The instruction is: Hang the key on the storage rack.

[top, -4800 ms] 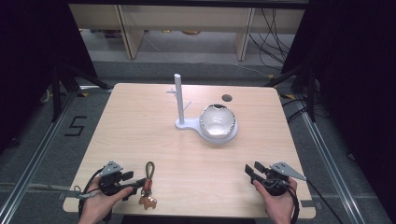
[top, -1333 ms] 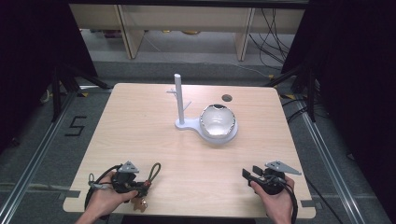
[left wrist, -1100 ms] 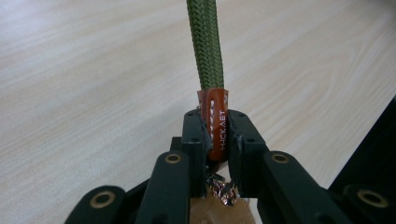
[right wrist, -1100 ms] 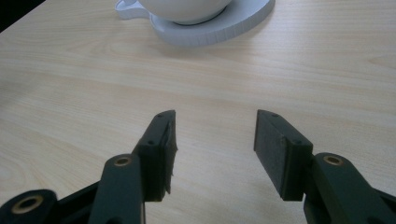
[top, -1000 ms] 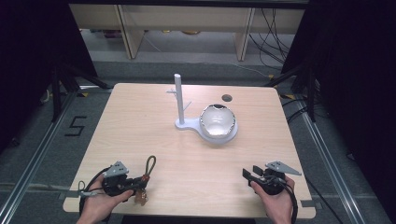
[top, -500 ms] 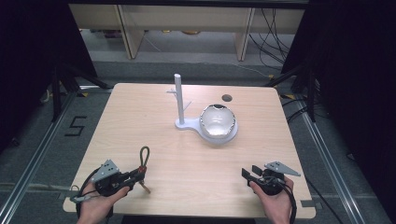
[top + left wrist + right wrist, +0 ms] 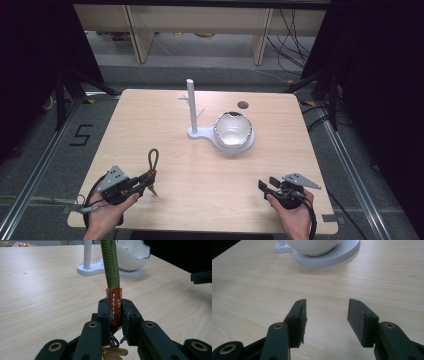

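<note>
A key ring with a green rope loop (image 7: 110,265), an orange leather band (image 7: 115,302) and metal keys (image 7: 113,351) is held at the table's front left. My left gripper (image 7: 115,313) is shut on the leather band, the loop standing up past the jaws and the keys hanging below. In the high view the left gripper (image 7: 148,178) holds the rope loop (image 7: 152,157) pointing away from the person. My right gripper (image 7: 326,312) is open with nothing between its jaws, low over the front right of the table (image 7: 266,184).
A white stand with an upright post (image 7: 191,105) and a shiny white bowl (image 7: 233,129) sits at the table's middle back. A small dark round spot (image 7: 243,105) lies behind the bowl. The wooden table (image 7: 150,115) ends close to both hands.
The key ring lay on the table beside the left gripper; the left gripper has closed on its leather band and raised it, loop swinging up and forward. The right gripper has stayed put.
</note>
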### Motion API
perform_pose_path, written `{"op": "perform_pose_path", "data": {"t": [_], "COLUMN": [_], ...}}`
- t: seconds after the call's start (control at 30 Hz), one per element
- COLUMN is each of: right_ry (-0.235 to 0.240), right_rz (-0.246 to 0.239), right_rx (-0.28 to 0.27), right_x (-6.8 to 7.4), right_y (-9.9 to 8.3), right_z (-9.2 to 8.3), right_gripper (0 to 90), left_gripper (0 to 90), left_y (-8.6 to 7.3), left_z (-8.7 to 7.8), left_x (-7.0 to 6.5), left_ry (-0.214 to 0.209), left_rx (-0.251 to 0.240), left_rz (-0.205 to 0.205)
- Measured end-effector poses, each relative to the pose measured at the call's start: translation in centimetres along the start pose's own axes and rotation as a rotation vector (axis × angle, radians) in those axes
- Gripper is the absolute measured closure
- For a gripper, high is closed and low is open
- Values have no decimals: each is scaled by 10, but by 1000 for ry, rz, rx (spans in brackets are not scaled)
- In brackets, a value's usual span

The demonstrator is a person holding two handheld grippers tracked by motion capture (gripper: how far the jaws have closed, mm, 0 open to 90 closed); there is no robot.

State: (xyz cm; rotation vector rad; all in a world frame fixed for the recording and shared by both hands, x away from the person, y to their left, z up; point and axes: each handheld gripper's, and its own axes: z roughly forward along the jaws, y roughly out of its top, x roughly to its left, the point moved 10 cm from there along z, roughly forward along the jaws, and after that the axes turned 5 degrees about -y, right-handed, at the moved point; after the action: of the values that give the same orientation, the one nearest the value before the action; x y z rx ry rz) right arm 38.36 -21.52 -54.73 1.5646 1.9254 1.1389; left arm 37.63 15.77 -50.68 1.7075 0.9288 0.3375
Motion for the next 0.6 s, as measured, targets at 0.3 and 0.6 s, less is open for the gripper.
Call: {"op": "perform_pose_path", "data": {"t": [0.3,0.6], "right_ry": [4,6], "right_rz": [12,7], "right_rx": [-14,-9], "right_x": [1,0], "right_y": [1,2], "right_z": [1,-2], "right_gripper": [503,502], "left_gripper": [778,779], "left_y": [7,14], "left_z": [8,15], "left_x": [0,0], "left_ry": [23,25], "left_rx": [5,3], "left_rz": [16,40]}}
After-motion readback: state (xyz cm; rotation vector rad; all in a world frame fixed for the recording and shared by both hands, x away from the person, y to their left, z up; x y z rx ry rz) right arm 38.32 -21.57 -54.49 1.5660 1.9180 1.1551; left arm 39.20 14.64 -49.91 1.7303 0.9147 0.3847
